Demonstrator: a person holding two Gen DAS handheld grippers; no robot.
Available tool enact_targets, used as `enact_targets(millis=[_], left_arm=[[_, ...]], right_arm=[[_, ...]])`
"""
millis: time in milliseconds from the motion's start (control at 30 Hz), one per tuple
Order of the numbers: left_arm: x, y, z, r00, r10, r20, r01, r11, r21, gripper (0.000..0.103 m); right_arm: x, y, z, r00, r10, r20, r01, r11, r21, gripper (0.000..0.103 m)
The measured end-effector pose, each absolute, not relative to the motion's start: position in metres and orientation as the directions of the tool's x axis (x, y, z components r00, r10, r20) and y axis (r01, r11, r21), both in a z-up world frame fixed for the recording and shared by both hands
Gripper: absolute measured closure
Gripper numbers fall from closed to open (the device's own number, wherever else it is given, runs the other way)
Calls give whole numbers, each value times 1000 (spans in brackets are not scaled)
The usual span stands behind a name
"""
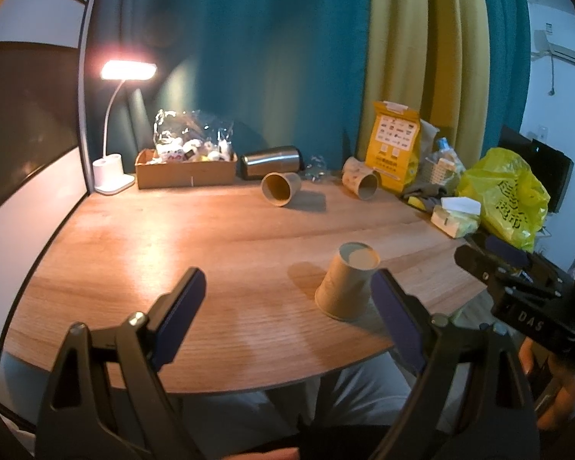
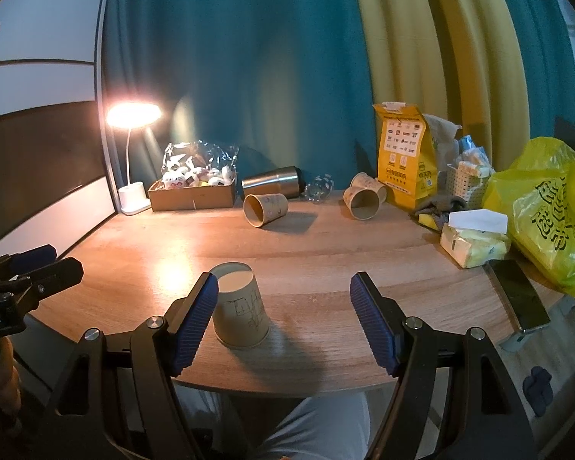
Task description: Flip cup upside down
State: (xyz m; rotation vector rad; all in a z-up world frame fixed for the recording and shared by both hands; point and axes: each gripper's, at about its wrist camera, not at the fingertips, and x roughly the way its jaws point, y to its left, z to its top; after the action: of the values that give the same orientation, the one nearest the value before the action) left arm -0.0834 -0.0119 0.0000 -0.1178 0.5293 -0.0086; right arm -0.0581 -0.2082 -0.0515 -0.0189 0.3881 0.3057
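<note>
A brown paper cup (image 1: 347,283) stands upside down, base up, near the front edge of the wooden table (image 1: 211,237); it also shows in the right wrist view (image 2: 239,306). My left gripper (image 1: 287,299) is open and empty, its right finger just beside the cup. My right gripper (image 2: 283,306) is open and empty, its left finger close beside the cup. Two more paper cups lie on their sides at the back: one in the middle (image 1: 280,188) (image 2: 265,209) and one to the right (image 1: 361,181) (image 2: 364,196).
At the back stand a lit desk lamp (image 1: 113,145), a cardboard box of wrapped items (image 1: 186,166), a steel tumbler on its side (image 1: 271,161) and a yellow paper bag (image 1: 395,145). At the right are a tissue pack (image 2: 473,237), a yellow plastic bag (image 2: 548,211) and a phone (image 2: 519,295).
</note>
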Motion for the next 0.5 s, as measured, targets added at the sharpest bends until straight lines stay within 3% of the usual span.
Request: enact_targets(millis=[500], left_arm=[[-81, -11, -1, 863, -37, -504, -24, 993, -114, 14]], right_arm=[[-58, -207, -53, 879, 291, -379, -296, 954, 46, 28]])
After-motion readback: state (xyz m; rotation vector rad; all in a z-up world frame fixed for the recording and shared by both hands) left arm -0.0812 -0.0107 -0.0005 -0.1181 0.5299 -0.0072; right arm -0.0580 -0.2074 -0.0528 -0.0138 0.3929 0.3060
